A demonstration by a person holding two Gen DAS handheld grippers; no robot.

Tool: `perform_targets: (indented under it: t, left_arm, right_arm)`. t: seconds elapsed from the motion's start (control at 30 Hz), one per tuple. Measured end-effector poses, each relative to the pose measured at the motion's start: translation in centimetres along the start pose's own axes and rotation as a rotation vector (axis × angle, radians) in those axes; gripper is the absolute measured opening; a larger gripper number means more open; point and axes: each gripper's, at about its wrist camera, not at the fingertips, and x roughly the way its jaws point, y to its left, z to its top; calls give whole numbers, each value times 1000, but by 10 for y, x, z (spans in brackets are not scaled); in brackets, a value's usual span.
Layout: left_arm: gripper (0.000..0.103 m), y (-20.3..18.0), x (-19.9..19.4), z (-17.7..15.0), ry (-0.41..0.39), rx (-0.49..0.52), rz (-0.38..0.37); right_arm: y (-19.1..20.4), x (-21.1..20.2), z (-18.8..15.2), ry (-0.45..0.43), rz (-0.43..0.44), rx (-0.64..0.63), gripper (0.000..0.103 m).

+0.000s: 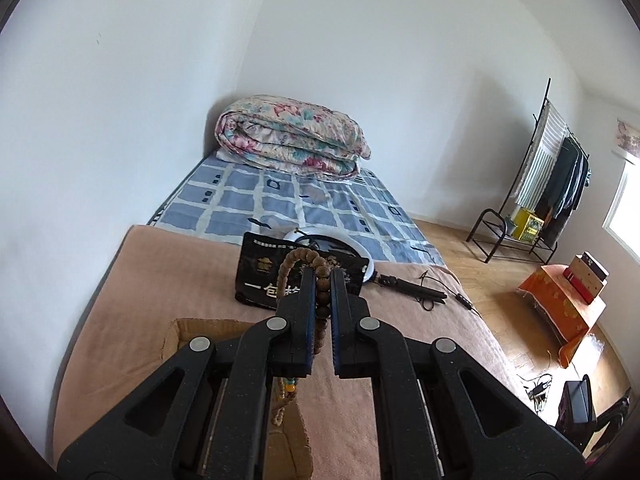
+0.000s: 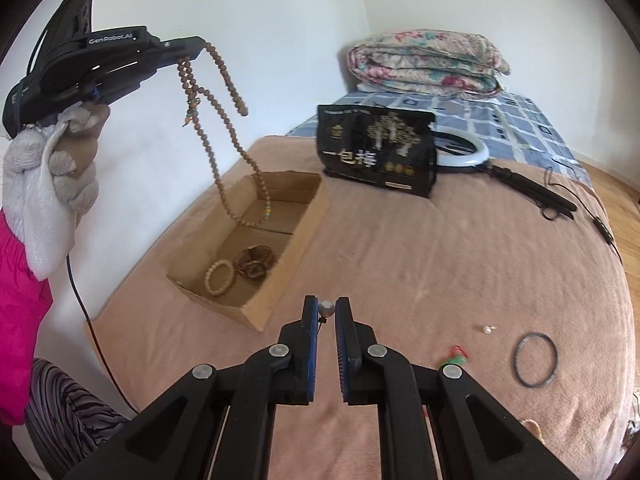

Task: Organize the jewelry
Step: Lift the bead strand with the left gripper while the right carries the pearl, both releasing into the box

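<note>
The left claw [image 2: 200,46] is clamped on a long bead necklace [image 2: 224,128] dangling above the cardboard box [image 2: 280,280] on the bed [image 2: 440,260]. The right claw [image 2: 326,308], nearly closed, pinches a small pale bead [image 2: 326,309] near the box's right side.

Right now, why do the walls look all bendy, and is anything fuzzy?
Both wrist views use a fisheye lens, so walls curve and corners go black. Left wrist view: daylight from the window; the bead necklace is sharp. Right wrist view: the small bead in the right gripper looks slightly soft; the cardboard box is clear.
</note>
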Motion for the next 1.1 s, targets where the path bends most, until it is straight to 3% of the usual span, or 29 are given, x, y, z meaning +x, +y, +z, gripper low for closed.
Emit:
perform_targets:
  t: [0.6,1.1]
  left_arm:
    - [4,86,49,-19,74,-24,129]
    - [4,113,97,-62,224,-32,157]
  right_arm:
    - [78,84,31,43,139,-63,6]
    - [90,143,16,145,107,-117,6]
